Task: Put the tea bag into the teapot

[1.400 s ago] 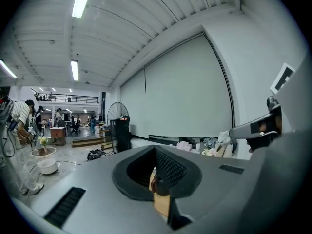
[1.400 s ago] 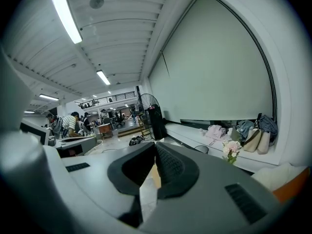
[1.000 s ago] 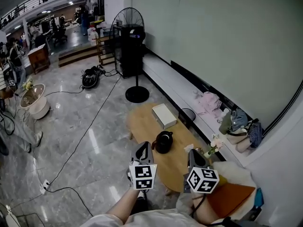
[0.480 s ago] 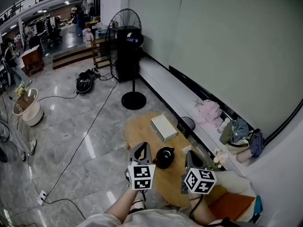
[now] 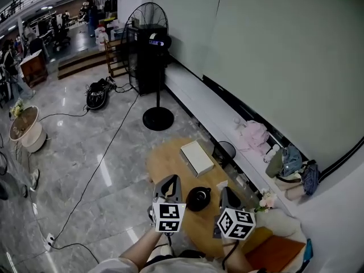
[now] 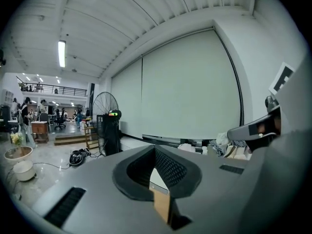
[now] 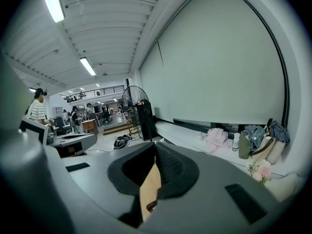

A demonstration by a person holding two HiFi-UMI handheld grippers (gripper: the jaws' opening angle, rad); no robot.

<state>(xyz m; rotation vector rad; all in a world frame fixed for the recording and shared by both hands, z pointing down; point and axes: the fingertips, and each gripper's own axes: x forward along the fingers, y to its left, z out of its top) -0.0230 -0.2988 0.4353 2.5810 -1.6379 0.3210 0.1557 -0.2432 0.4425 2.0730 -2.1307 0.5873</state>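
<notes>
A black teapot (image 5: pixel 199 198) stands on the oval wooden table (image 5: pixel 170 161), near its front end. Just right of the pot lies a small white item (image 5: pixel 222 183), too small to identify as the tea bag. My left gripper (image 5: pixel 170 180) hovers above the table's near left edge, left of the pot. Its jaws are shut with nothing in them (image 6: pixel 155 150). My right gripper (image 5: pixel 226 191) hangs right of the pot, also shut and empty (image 7: pixel 156 145). A strip of tabletop shows through the slit under each pair of pads.
A white box (image 5: pixel 197 157) lies on the table beyond the teapot. Pink flowers (image 5: pixel 266 200) stand at the right. A pedestal fan (image 5: pixel 149 27) with its round base (image 5: pixel 157 119), floor cables and a low ledge with clothes and bags (image 5: pixel 287 164) surround the table.
The head view has drifted, so the table and teapot sit lower and more central. Both grippers stay side by side, shut, flanking the teapot.
</notes>
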